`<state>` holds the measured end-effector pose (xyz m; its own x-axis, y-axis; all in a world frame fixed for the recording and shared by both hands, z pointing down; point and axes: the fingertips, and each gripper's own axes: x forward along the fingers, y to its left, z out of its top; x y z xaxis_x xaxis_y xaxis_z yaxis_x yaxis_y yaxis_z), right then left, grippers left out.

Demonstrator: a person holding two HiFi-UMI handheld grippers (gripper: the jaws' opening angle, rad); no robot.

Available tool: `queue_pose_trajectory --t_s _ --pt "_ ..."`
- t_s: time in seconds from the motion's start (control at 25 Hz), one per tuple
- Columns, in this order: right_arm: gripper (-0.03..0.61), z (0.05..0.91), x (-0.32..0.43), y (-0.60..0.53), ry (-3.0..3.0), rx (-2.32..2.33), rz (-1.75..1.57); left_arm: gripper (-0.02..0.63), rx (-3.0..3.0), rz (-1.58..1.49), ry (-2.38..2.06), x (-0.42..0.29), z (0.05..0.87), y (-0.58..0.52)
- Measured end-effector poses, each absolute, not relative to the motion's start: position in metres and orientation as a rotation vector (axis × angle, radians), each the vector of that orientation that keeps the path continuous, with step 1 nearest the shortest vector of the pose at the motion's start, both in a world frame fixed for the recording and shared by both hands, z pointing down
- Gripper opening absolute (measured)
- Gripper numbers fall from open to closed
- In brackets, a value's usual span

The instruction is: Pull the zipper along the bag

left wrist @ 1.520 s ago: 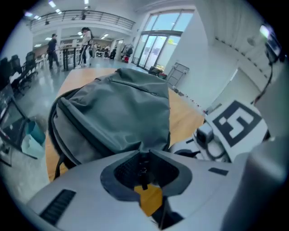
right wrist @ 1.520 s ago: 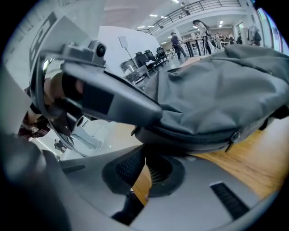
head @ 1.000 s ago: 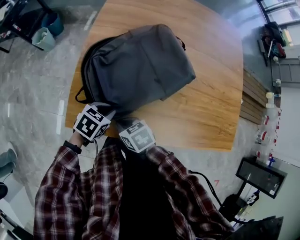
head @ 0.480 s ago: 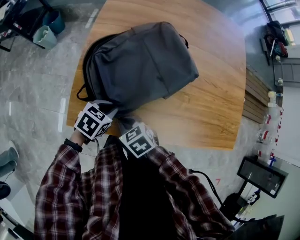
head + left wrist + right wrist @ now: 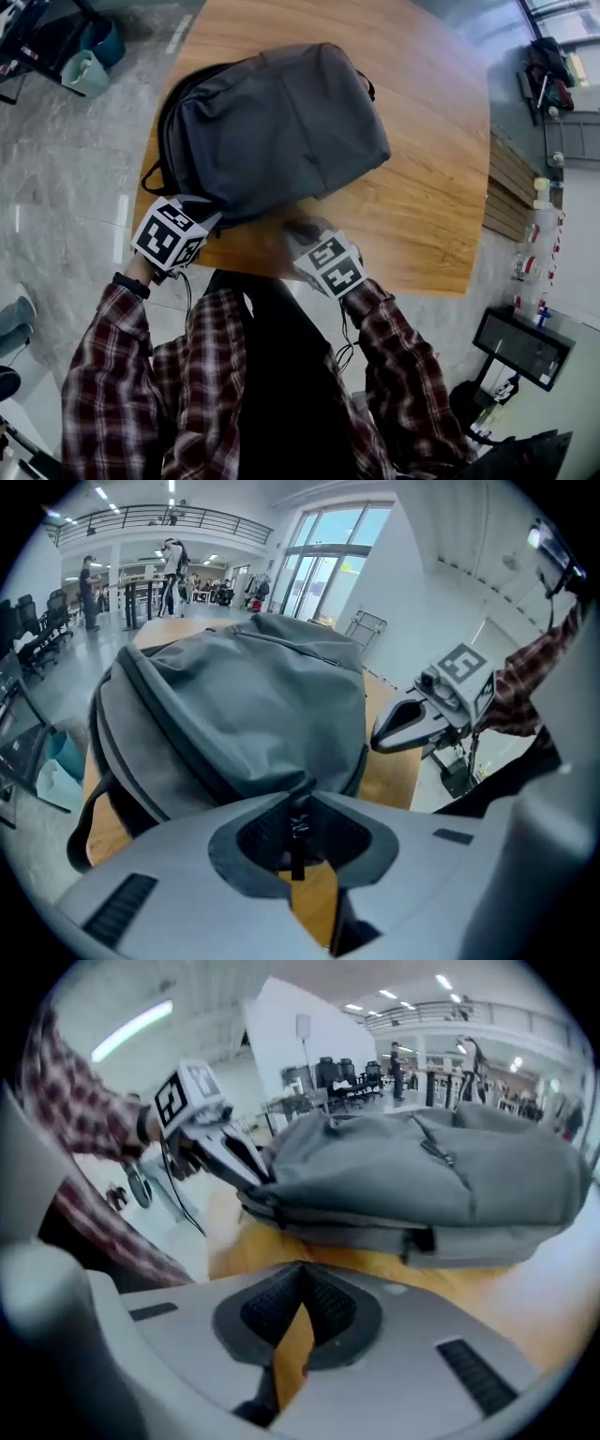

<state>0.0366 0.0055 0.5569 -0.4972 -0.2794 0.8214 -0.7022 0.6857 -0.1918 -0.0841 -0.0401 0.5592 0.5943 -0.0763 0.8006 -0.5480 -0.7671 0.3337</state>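
Bag: grey backpack [image 5: 281, 122], lying flat on the wooden table [image 5: 431, 197], upper middle of the head view, left end reaching past the table's left edge.
Handling: judged soft and slack, light enough to slide on the wood, likely to bunch ahead of the slider unless kept taut.
Where to take hold: by the dark pull tab [image 5: 296, 860] at the bag's near lower-left corner; a second, anchoring hold best placed on the cloth beside the zip line.
Left gripper [image 5: 300, 803]: clamped on that tab, pinching it between the pads, pressed right up against the bag's corner.
Right gripper [image 5: 298, 1307]: closed on nothing, low over bare wood, just apart from the bag's near edge, lower middle of the head view.
Arms: plaid-sleeved, reaching up from the bottom of the head view; left angled toward the bag's corner at centre left, right angled inward toward the centre.
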Motion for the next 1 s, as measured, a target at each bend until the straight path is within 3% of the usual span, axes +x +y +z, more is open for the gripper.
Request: queue_pose_trajectory --t_s 0.12,0.2,0.32,0.6,0.76,1.0 --pt "0.027 0.546 -0.03 0.019 -2.236 0.652 0.896 0.074 2.246 1.076 -0.482 -0.082 0.558 -0.039" --pt "0.089 0.553 -0.066 0.024 -2.245 0.637 0.967 0.074 2.233 1.06 -0.479 -0.081 0.558 -0.04" --pt "0.098 0.571 -0.092 0.021 -2.176 0.732 1.025 0.074 2.226 1.058 -0.475 -0.079 0.558 -0.039" --pt "0.094 0.583 -0.101 0.006 -2.106 0.927 1.193 0.074 2.233 1.042 -0.472 -0.083 0.557 -0.039" --pt "0.019 0.588 -0.108 0.001 -2.071 0.973 1.187 0.074 2.237 1.007 -0.485 -0.083 0.556 -0.041" --pt "0.015 0.582 -0.101 0.006 -2.053 0.941 1.144 0.075 2.351 1.054 -0.483 -0.082 0.554 -0.039"
